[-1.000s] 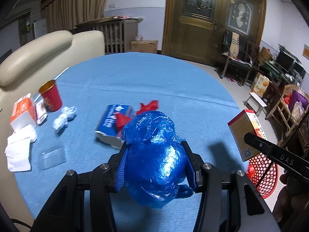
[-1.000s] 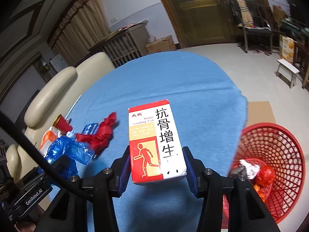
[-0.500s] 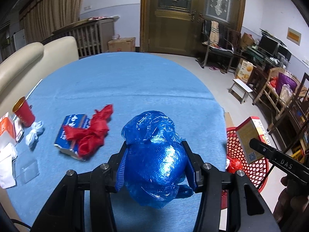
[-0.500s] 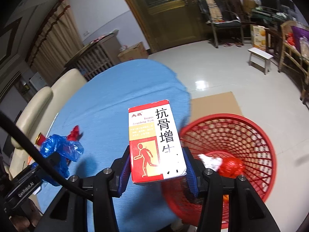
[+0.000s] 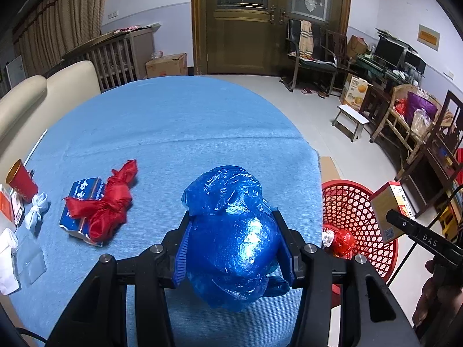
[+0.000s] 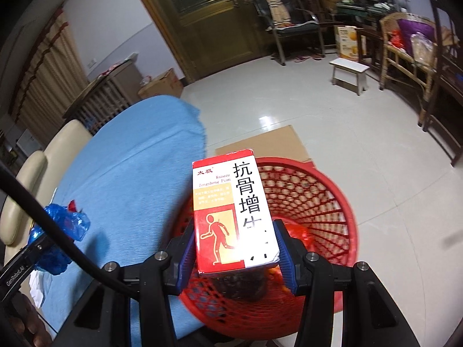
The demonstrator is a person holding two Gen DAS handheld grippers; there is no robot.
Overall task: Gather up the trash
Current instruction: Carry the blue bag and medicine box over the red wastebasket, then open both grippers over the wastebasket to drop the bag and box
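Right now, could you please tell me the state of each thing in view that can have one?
Left gripper: shut on the blue plastic bag, above the table.
Right gripper: shut on the medicine box, above the red basket.
Red basket: on the floor, trash inside.
Blue carton: lying on the table, under the red bag.
Red cup: upright.

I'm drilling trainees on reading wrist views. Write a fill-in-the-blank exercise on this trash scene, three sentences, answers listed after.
1. The left gripper is shut on a crumpled plastic bag whose colour is ____.
2. The right gripper holds the medicine box above a red ____.
3. On the blue tablecloth, a red ribbon lies across a small blue ____.

Missing words: blue; basket; box
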